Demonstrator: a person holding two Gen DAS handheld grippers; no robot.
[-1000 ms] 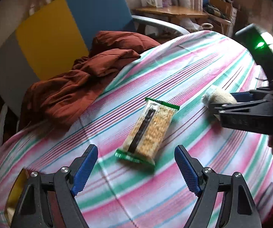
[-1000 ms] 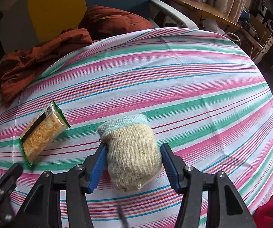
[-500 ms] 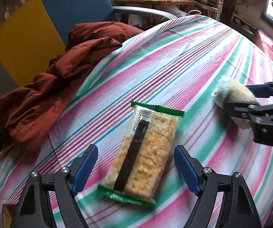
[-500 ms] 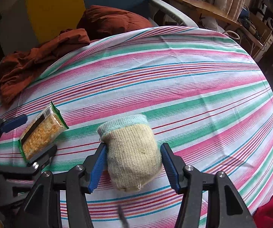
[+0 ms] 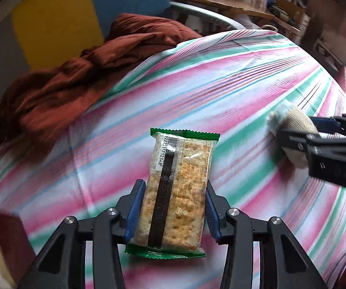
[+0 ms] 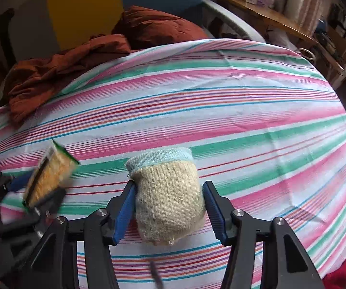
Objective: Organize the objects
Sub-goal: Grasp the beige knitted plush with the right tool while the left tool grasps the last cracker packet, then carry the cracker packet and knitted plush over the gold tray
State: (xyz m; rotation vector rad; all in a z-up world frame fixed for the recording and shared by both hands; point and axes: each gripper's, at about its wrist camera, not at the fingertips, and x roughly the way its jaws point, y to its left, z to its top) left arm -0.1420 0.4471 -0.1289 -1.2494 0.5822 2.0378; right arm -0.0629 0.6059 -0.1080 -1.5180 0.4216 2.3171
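Since 0.5 s ago the left gripper (image 5: 173,207) has closed from wide apart onto the cracker pack (image 5: 176,192); both blue pads now press the pack's long sides. Pack's long axis runs along the fingers, pointing away from the camera, barcode end far, green crimped seams at both ends. In the right wrist view the pack (image 6: 50,175) is blurred and tilted, far end raised; whether it's off the cloth I can't tell.

Right gripper (image 6: 169,207) unchanged: clamped on the sock roll (image 6: 169,200), pads on both sides. Roll's long axis also along the fingers, pale blue cuff end pointing away, beige end toward the camera. From the left wrist view the roll (image 5: 291,130) sits right of the pack, well apart, with the right gripper's black frame across it.

Both items are over the striped cloth (image 6: 221,101). Rust-brown blanket (image 5: 81,79) is bunched at the cloth's far left edge, behind the pack. Brown box (image 5: 6,240) at the cloth's near left, just left of the left gripper.
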